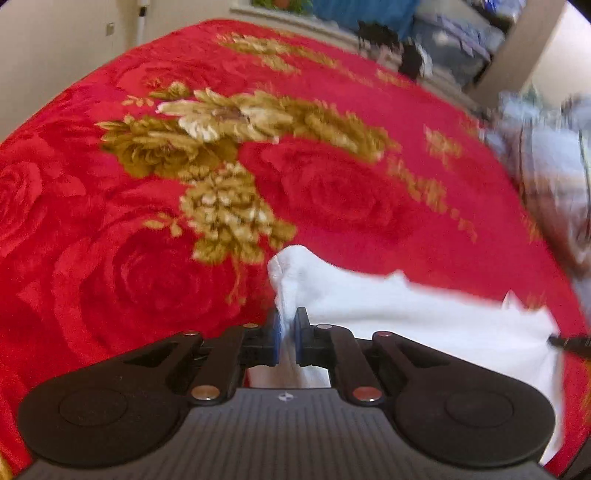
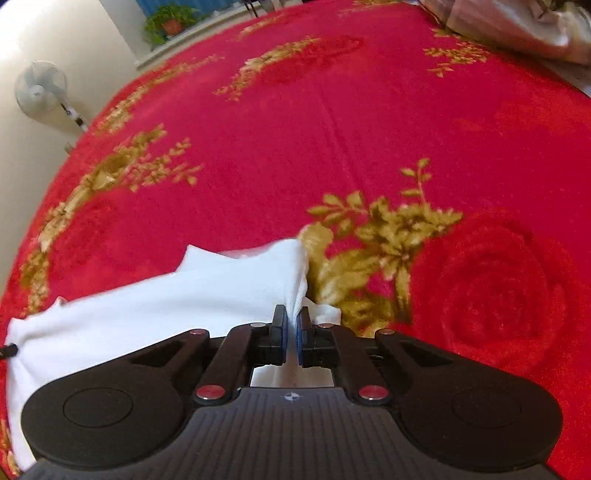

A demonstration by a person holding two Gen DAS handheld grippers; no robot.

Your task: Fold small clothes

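Left wrist view: the left gripper (image 1: 287,325) is clamped on a bunched corner of a white garment (image 1: 406,314) above a red blanket (image 1: 110,221) patterned with gold flowers. Right wrist view: the right gripper (image 2: 291,324) is likewise pinched shut on the opposite corner of the same cloth (image 2: 184,295), which stretches between the 2 tools and drapes down toward the person. A pile of pale clothing (image 1: 546,166) sits at the bed's right side; a fan (image 2: 40,90) and a potted plant (image 2: 170,22) stand beyond the far edge. The step in hand looks like lifting and spreading the garment before the first fold. Doing it well probably means keeping both grips firm, holding the top edge taut and level, and laying it flat without wrinkles on the blanket.
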